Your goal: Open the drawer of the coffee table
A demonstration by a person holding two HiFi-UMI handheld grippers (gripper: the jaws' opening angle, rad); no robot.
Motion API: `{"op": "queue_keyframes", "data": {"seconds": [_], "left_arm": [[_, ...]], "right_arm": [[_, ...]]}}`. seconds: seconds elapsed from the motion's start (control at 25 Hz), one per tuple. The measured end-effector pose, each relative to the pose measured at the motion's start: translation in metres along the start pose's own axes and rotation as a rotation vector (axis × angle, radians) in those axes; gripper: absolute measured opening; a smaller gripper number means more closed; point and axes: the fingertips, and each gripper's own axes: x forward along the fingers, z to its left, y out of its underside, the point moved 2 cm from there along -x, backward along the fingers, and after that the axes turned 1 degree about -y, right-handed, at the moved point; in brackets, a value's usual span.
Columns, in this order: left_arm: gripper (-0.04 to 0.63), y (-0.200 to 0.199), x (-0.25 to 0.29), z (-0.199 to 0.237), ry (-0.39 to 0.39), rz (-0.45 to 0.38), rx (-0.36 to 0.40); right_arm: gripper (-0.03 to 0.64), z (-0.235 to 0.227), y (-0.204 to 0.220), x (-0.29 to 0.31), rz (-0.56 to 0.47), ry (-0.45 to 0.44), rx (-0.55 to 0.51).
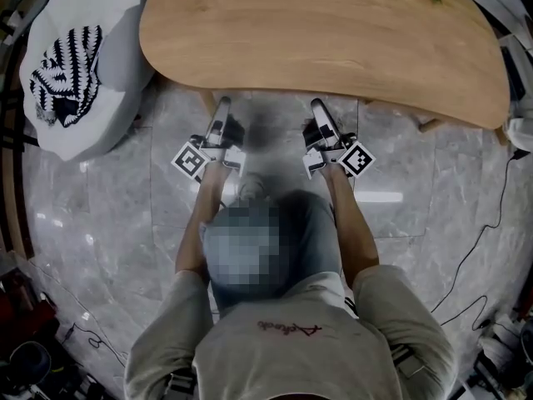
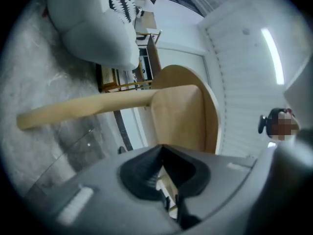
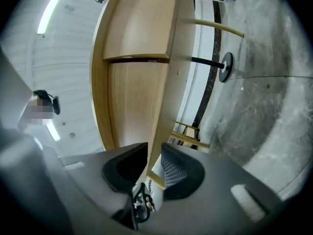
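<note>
Reaching forward with both bare forearms, a person in a grey shirt holds the two tools at the near edge of the light, rounded wooden coffee table (image 1: pixel 333 40), which fills the far half of the head view above the grey marble floor (image 1: pixel 108 223). The left hand-held gripper (image 1: pixel 223 107) points under the surface's near edge on the left, and in its own view (image 2: pixel 161 150) the dark ribbed pads are pressed together with nothing between them; beyond them a pale wooden table leg (image 2: pixel 83 106) slants across the floor. The right hand-held gripper (image 1: pixel 319 105) sits well apart from it to the right at the same edge. Its own view (image 3: pixel 154 153) shows the jaws partly apart and gripping nothing, the gap lined up with a thin wooden edge of the surface's underside. The drawer (image 3: pixel 139 26) appears there as a flat wooden box tucked beneath the top, set off by a dark seam. A white cushion with black-and-white patterned fabric (image 1: pixel 79 65) lies on the floor to the far left.
</note>
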Motion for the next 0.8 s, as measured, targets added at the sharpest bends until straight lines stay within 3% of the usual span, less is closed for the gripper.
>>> {"op": "queue_keyframes", "data": {"seconds": [0.16,0.28,0.36,0.48,0.68,0.8], "left_arm": [[0.013,0.016,0.011,0.004,0.008,0.076,0.015],[0.108,0.020,0.018,0.006,0.011,0.116,0.025],[0.206,0.020,0.024,0.008,0.005,0.134,0.019],[0.255,0.019,0.031,0.008,-0.002,0.155,0.033],[0.262,0.016,0.037,0.003,0.026,0.166,0.059],[0.233,0.008,0.037,-0.006,0.089,0.128,0.063]], "right_arm": [[0.148,-0.003,-0.002,0.007,0.001,-0.029,0.020],[0.184,-0.006,-0.002,0.011,0.016,-0.020,0.004],[0.210,-0.008,-0.006,0.013,0.009,-0.009,0.000],[0.215,-0.004,-0.009,0.018,0.005,-0.027,-0.008],[0.165,0.005,-0.012,0.020,0.020,-0.066,-0.050],[0.130,0.008,-0.011,0.021,0.017,-0.078,-0.050]]}}
